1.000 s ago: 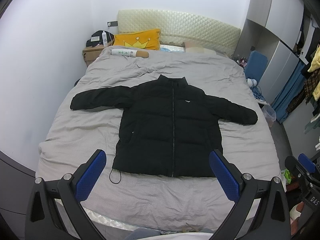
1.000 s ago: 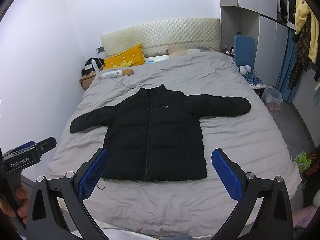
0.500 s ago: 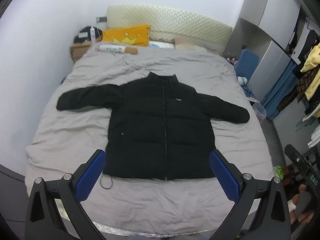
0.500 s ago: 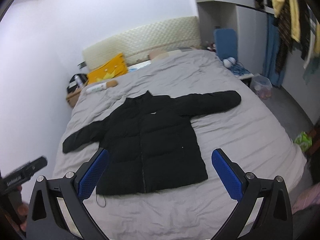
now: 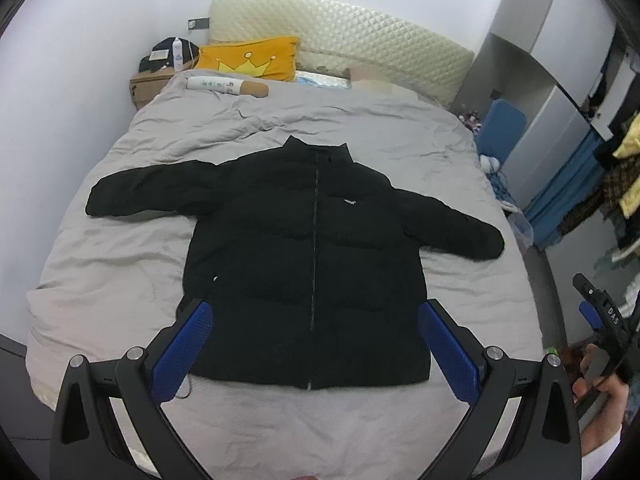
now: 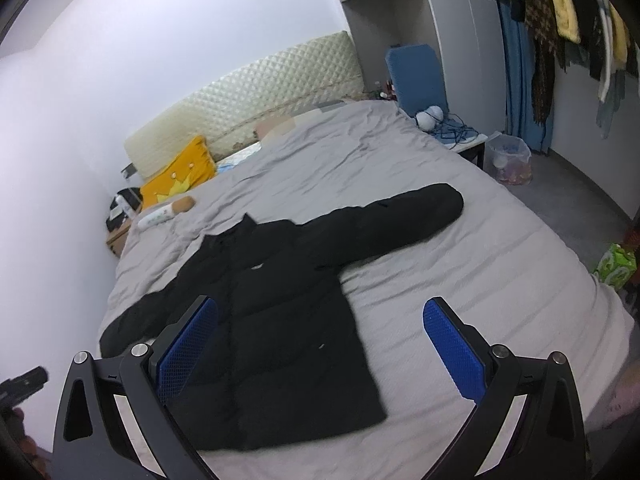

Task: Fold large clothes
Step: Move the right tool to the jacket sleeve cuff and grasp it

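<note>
The black jacket (image 5: 312,264) lay flat and zipped, front up, in the middle of the grey bed (image 5: 120,280), collar toward the headboard (image 5: 340,40) and both sleeves spread out to the sides. The left gripper (image 5: 314,344) hovered above the jacket's hem with its jaws wide apart and holding nothing; the right gripper (image 6: 320,348) hung over the jacket's lower right side, jaws likewise wide apart and holding nothing. A yellow pillow (image 5: 252,58) and a white bottle (image 5: 226,86) lay near the headboard, well apart from the jacket.
</note>
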